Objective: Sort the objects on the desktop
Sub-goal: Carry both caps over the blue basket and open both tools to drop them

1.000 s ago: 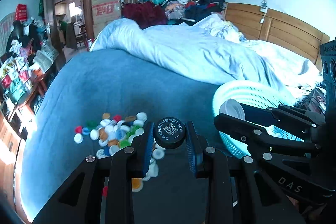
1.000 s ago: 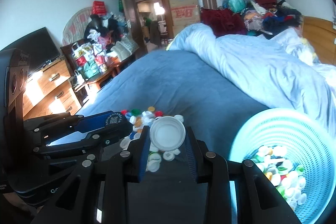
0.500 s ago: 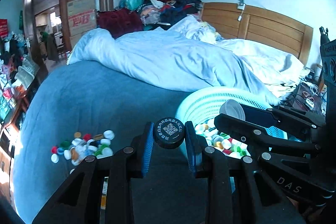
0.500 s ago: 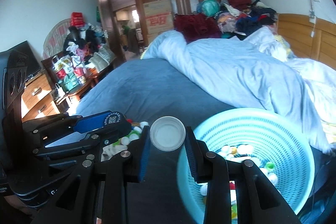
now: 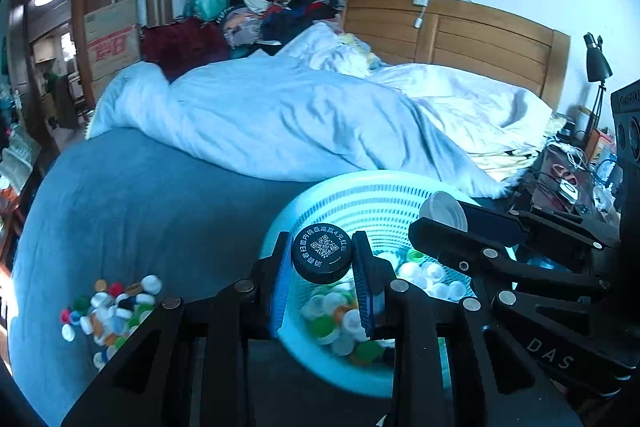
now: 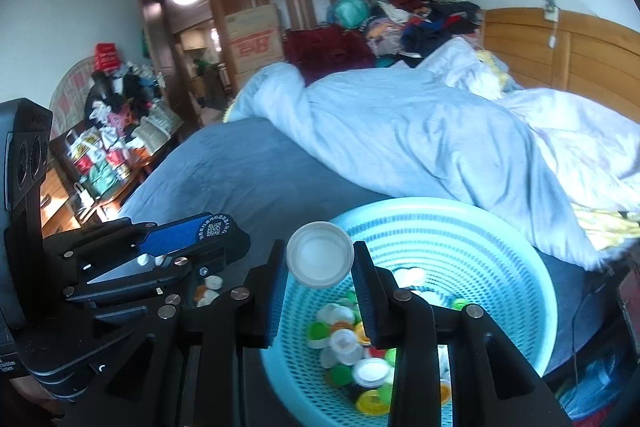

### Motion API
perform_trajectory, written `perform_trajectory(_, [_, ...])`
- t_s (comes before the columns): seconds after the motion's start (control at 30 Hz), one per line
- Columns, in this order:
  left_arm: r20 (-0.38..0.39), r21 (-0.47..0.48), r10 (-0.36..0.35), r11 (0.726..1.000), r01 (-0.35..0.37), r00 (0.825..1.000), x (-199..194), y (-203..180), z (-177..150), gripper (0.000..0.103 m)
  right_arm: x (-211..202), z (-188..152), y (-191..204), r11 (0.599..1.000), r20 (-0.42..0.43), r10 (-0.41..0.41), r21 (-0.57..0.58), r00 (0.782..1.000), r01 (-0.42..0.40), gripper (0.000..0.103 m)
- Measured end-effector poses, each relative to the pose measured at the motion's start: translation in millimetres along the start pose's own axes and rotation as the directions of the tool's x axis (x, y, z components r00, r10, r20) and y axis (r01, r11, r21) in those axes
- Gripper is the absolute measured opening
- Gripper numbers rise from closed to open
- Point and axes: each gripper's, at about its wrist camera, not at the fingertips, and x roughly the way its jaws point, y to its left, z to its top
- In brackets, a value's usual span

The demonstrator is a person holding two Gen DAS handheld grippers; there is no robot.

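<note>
Both views had swung since half a second earlier — the bed (image 5: pixel 120 195) filled less of them, and the one pale basket (image 6: pixel 460 227) now sat right under both tongs instead of off to the side. Its caps (image 6: pixel 344 343) and the loose pile of caps (image 5: pixel 108 307) were too many to count. The left tongs (image 5: pixel 322 259) were clamped on one black cap (image 5: pixel 321 254), the right tongs (image 6: pixel 320 255) on one white cap (image 6: pixel 320 254) — each held between its tips, above the basket.
</note>
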Motion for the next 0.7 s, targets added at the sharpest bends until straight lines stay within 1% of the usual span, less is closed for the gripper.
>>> perform_trajectory(0.1, [-0.018,0.005,-0.023,1.000,0.023,1.000,9.6,-8.4,5.0,0.024,-1.2,0.5,-12.6,1.000,-0.010,-0.016,0.022,1.000,0.017,0.036])
perform_trajectory(0.27, [-0.086,-0.005,-0.073,0.997,0.073,0.994,29.9,-14.7,12.5,0.023,1.2,0.0,-28.5,0.998,-0.040,-0.037,0.042,0.999,0.038,0.036])
perform_trajectory(0.43, [-0.121,-0.014,-0.082,0.997,0.081,0.989,44.2,-23.7,12.5,0.023,7.2,-3.3,-40.3,0.997,-0.075,-0.037,0.065,0.996,0.042,0.036])
perform_trajectory(0.53, [-0.158,-0.026,-0.098,0.995,0.095,0.983,53.2,-26.4,10.5,0.023,12.0,-7.2,-47.3,0.996,-0.099,-0.031,0.079,0.995,0.039,0.036])
perform_trajectory(0.7, [-0.187,-0.028,-0.109,0.994,0.106,0.976,61.0,-30.0,7.7,0.023,16.3,-11.5,-52.5,0.995,-0.119,-0.029,0.096,0.992,0.041,0.036])
